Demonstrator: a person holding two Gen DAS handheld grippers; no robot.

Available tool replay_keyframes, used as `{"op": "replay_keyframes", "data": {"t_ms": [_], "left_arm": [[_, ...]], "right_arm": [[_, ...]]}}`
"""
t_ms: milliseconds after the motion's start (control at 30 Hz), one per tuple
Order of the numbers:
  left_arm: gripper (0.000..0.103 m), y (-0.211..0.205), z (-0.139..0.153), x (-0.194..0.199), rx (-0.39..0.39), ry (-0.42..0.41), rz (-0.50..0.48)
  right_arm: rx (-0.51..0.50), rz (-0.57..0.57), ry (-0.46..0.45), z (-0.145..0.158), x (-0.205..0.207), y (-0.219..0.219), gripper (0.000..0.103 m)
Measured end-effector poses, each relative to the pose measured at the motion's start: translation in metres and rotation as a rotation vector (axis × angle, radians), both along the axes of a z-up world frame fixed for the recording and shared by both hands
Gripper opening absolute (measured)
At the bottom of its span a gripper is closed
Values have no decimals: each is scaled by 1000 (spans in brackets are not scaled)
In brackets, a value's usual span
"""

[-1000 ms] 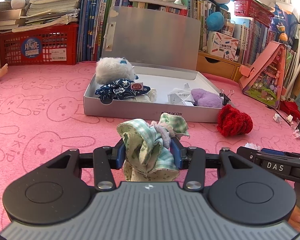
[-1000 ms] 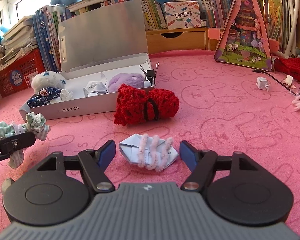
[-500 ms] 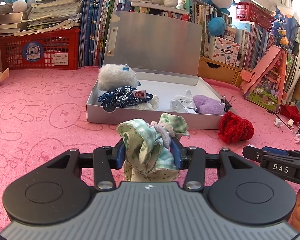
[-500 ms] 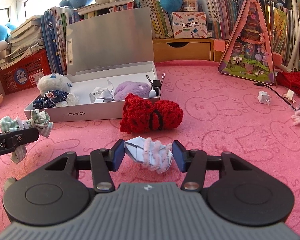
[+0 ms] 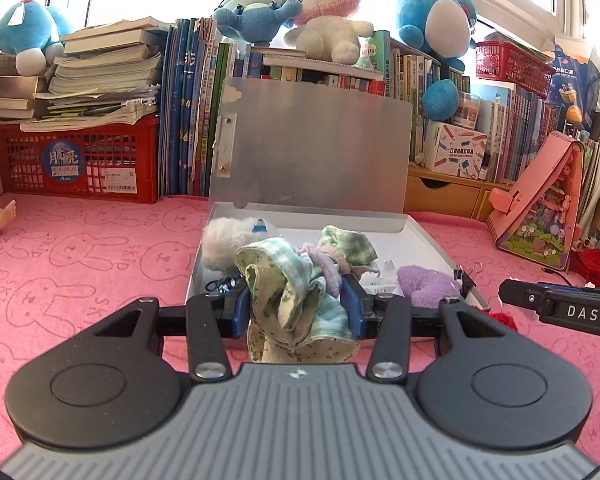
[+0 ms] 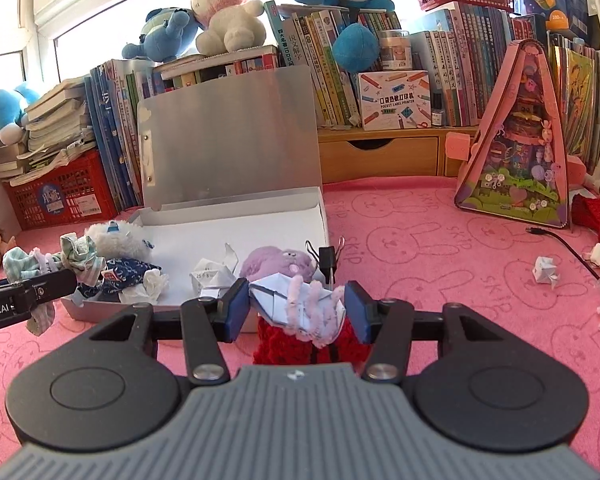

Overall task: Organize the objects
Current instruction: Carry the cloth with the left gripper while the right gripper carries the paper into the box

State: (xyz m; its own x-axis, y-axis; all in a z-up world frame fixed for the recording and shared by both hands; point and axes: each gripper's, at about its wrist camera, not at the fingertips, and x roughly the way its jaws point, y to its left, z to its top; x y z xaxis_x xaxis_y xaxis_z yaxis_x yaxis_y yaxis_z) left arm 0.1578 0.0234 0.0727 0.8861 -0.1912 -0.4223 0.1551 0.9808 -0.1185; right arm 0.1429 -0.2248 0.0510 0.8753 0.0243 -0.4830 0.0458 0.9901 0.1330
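Green checked cloth (image 5: 296, 296) sits pinched in the left gripper (image 5: 296, 308) above the box (image 6: 324, 216) front edge; the right gripper (image 6: 296, 310) clamps folded paper (image 6: 288, 300) beside it. Loose corners could snag the box rim and spill.

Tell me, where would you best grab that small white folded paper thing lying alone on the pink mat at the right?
Probably across the puffy middle of the folded paper, coming straight down from above. It sits low on the pink mat with thin points sticking out that would likely crumple, and the cable and white plug lie close on its far right side.
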Motion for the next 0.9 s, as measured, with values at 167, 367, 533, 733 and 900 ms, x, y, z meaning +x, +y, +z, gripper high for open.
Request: {"op": "replay_keyframes", "data": {"t_ms": [167, 367, 533, 733, 900], "left_arm": [[51, 3, 21, 37, 13, -39, 13], [52, 6, 28, 95, -8, -5, 18], [52, 10, 16, 134, -9, 36, 29], [52, 8, -5, 165, 15, 83, 29], [52, 4, -19, 179, 34, 96, 14]], "right_arm": [[59, 38, 2, 17, 38, -7, 55], [117, 56, 16, 24, 82, -11, 55], [130, 64, 52, 15, 117, -9, 55], [124, 69, 98, -5, 151, -4, 56], [114, 75, 127, -22, 168, 1, 56]]}}
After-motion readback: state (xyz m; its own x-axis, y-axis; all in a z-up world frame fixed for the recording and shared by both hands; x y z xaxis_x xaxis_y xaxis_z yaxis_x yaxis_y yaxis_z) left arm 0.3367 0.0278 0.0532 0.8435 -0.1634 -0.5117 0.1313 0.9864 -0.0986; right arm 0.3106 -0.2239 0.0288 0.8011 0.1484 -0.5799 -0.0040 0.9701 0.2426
